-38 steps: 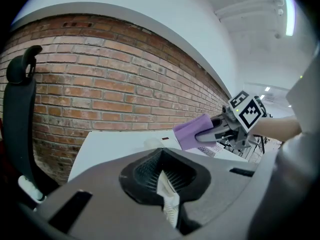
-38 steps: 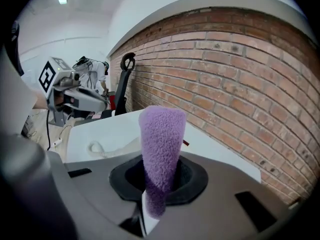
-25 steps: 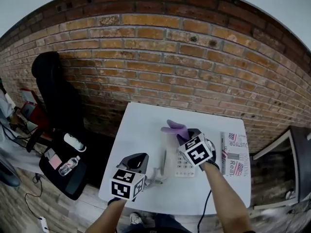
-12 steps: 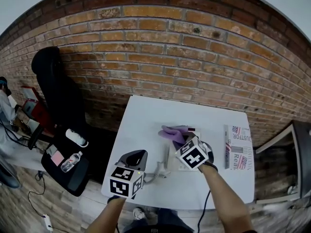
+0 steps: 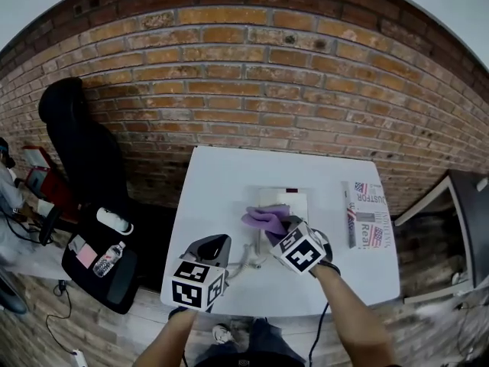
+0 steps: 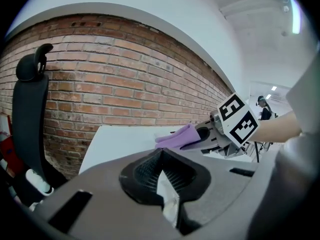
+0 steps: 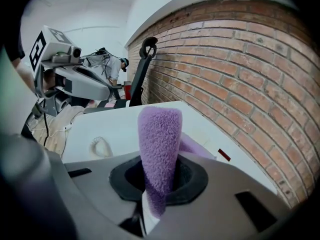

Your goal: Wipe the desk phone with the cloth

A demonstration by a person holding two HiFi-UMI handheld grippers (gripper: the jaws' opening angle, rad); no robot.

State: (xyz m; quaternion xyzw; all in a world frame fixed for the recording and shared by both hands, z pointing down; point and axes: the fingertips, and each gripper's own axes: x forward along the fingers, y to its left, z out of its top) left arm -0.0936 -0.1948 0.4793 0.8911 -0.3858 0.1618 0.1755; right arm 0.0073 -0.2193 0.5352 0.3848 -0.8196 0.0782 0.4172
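Now, right tool (image 5: pixel 281 234): we have it clenched on the purple cloth (image 7: pixel 159 149). One fold stands up out of the jaws, so the loose rest can drag across the phone.
Cloth: plush and fuzzy, with a soft nap. It drapes from the tool onto the near-left part of the phone.
Desk phone (image 5: pixel 286 202): white, flat, boxy plastic. It lies mid-surface, partly under the cloth.
Left tool (image 6: pixel 162 184): its jaws are together with nothing between them. We hold it low at the near edge, probably to stay clear of the wiping path.
Coiled cord (image 5: pixel 243 262): a springy pale spiral between the left tool and the phone.
Surface (image 5: pixel 221 182): a smooth white top. We judge that the light phone could slide under a firm wipe.
Folded newspaper (image 5: pixel 363 220): lies right of the phone, apart from it.
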